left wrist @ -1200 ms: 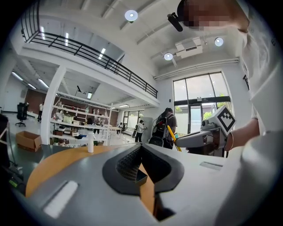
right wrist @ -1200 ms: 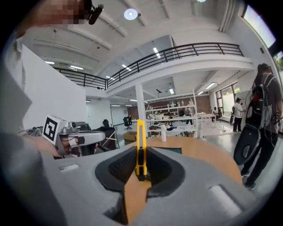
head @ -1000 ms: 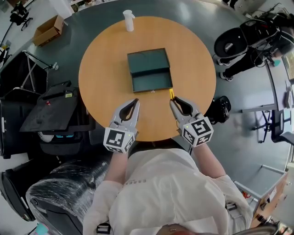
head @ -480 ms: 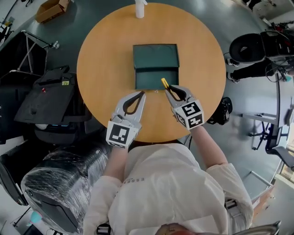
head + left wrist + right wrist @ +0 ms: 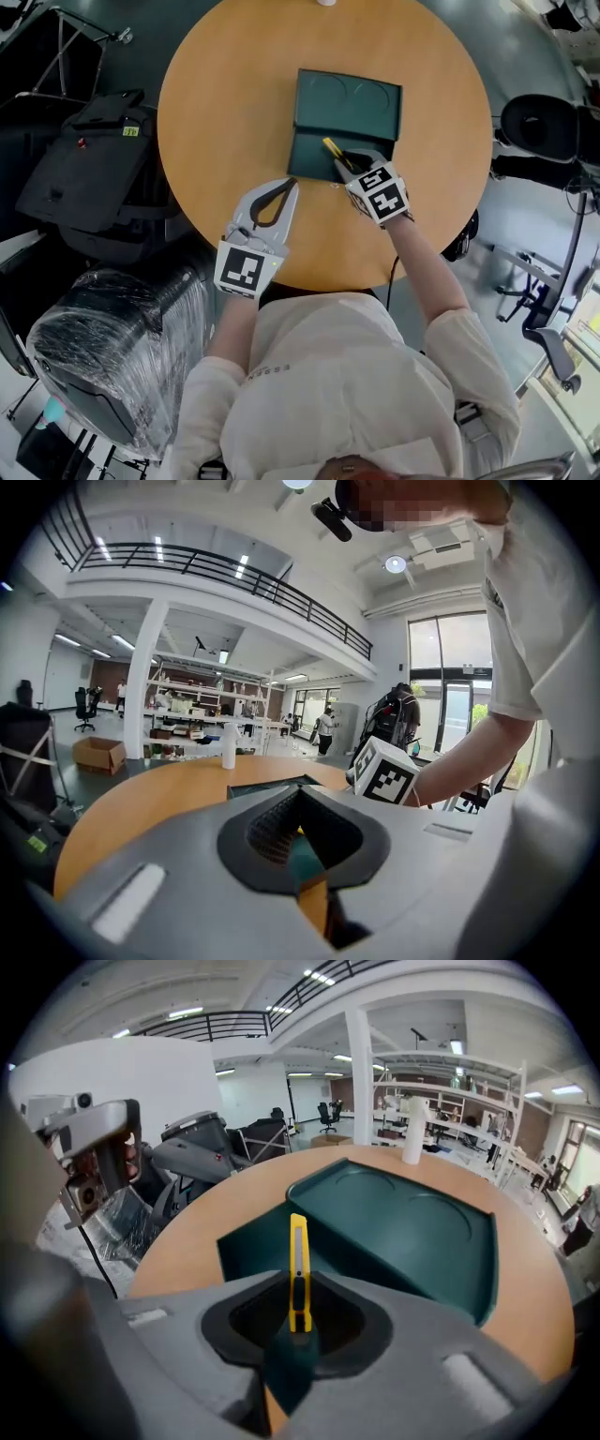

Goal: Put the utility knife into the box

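The open dark green box (image 5: 349, 100) lies near the middle of the round wooden table (image 5: 225, 112), its lid flat behind the tray. My right gripper (image 5: 343, 161) is shut on the yellow utility knife (image 5: 332, 148) and holds it over the tray's front right part. In the right gripper view the knife (image 5: 298, 1262) points forward from the gripper (image 5: 298, 1288) over the box (image 5: 403, 1222). My left gripper (image 5: 292, 183) is shut and empty, above the table just in front of the box's left side. In the left gripper view its jaws (image 5: 301, 792) meet with nothing between them.
A white spray bottle (image 5: 412, 1132) stands at the table's far edge behind the box. Black bags and a stand (image 5: 89, 169) sit on the floor to the left, a plastic-wrapped chair (image 5: 112, 356) at lower left, and a black chair (image 5: 548, 127) on the right.
My right gripper has carried the knife forward and left, from the table in front of the box to over the tray. The left gripper has barely moved.
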`<act>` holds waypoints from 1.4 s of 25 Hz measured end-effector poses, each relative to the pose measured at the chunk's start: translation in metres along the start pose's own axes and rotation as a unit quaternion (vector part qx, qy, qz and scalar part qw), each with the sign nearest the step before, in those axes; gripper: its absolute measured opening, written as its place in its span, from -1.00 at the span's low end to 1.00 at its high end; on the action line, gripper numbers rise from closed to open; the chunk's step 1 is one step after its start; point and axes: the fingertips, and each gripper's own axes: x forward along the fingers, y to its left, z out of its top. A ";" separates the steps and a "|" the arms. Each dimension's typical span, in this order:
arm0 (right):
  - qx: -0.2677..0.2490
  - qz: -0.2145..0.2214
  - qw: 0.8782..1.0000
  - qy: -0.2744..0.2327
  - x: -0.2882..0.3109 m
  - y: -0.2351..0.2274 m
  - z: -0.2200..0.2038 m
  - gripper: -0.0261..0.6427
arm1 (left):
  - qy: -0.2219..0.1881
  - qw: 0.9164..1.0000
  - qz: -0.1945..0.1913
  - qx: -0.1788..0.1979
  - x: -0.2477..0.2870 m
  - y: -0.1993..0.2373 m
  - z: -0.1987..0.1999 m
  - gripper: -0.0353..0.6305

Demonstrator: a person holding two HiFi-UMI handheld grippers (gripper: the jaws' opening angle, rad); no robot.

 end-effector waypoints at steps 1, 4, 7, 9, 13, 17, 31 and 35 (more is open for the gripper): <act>-0.002 0.005 1.000 0.008 0.007 -0.002 -0.003 -0.75 | 0.003 1.000 0.005 -0.004 0.000 0.002 -0.003 -0.85; -0.006 0.010 0.999 0.031 0.023 -0.006 -0.012 -0.75 | 0.011 1.000 0.020 -0.018 -0.001 0.009 -0.014 -0.84; -0.021 0.008 0.998 0.061 0.033 -0.005 -0.021 -0.75 | 0.019 0.999 0.030 -0.027 -0.003 0.015 -0.023 -0.84; -0.041 0.004 0.997 0.072 0.037 -0.004 -0.024 -0.75 | 0.020 0.999 0.034 -0.030 -0.003 0.016 -0.025 -0.84; -0.055 0.002 0.994 0.090 0.046 -0.004 -0.030 -0.74 | 0.022 0.999 0.035 -0.029 -0.002 0.017 -0.026 -0.84; -0.032 0.000 0.996 0.081 0.044 -0.006 -0.024 -0.74 | 0.028 0.999 0.033 -0.017 -0.005 0.015 -0.026 -0.84; 0.091 -0.080 0.975 -0.189 -0.123 0.015 0.061 -0.94 | -0.039 0.999 -0.017 0.013 -0.028 0.003 0.037 -0.84; 0.096 -0.117 0.956 -0.249 -0.177 0.046 0.063 -0.94 | -0.062 0.997 -0.044 0.022 -0.047 -0.017 0.054 -0.84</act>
